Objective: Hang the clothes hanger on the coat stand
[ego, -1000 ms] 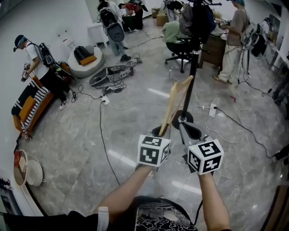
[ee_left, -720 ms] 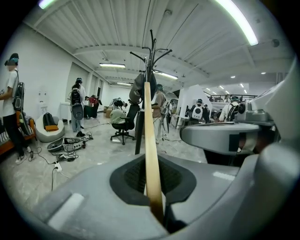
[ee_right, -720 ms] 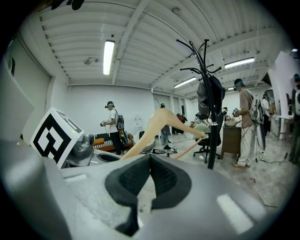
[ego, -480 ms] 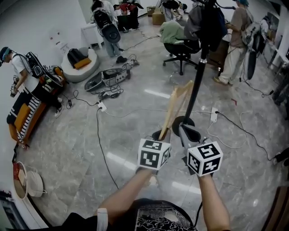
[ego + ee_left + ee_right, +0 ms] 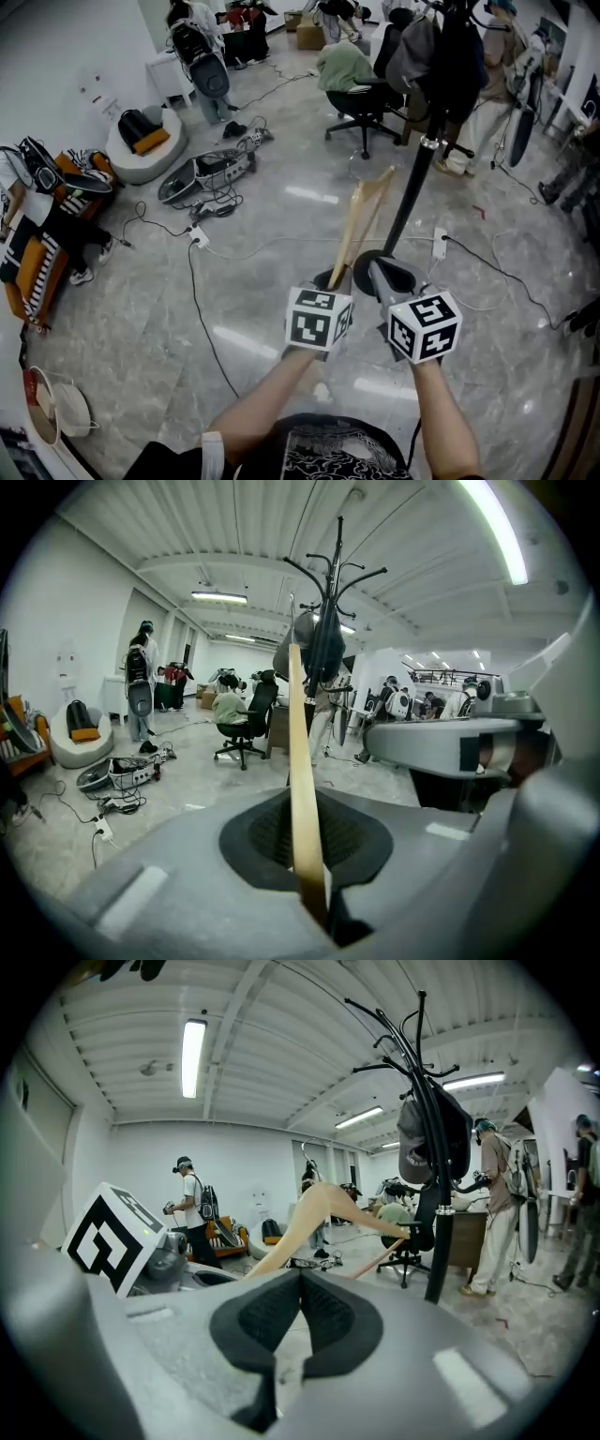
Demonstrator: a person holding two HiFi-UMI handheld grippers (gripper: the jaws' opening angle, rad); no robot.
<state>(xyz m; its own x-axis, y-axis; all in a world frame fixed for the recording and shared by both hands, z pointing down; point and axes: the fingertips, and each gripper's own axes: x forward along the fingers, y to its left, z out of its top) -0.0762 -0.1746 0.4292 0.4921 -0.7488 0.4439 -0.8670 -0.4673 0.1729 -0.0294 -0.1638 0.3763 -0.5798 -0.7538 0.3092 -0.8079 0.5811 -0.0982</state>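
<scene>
A pale wooden clothes hanger [image 5: 364, 217] rises from my left gripper [image 5: 335, 277], which is shut on its lower end. In the left gripper view the hanger [image 5: 302, 761] shows edge-on as a thin upright strip pinched between the dark pads. My right gripper [image 5: 386, 272] is alongside, its pads meeting with nothing between them [image 5: 301, 1275]; the hanger [image 5: 323, 1206] crosses just ahead of it. The black coat stand [image 5: 412, 187] is straight ahead, with dark garments on its top hooks [image 5: 328, 621], its pole [image 5: 436, 1232] to the right of the hanger.
The stand's round base [image 5: 367, 255] sits on the glossy grey floor just beyond my grippers. Cables [image 5: 192, 272] and a power strip [image 5: 439, 244] lie around it. A person in an office chair [image 5: 352, 84] and another person [image 5: 492, 1213] are behind the stand. A striped sofa [image 5: 33, 262] is left.
Both grippers and the hanger have moved forward across the floor towards the coat stand, which now looms larger. The sofa and the floor clutter have slid left and back.
</scene>
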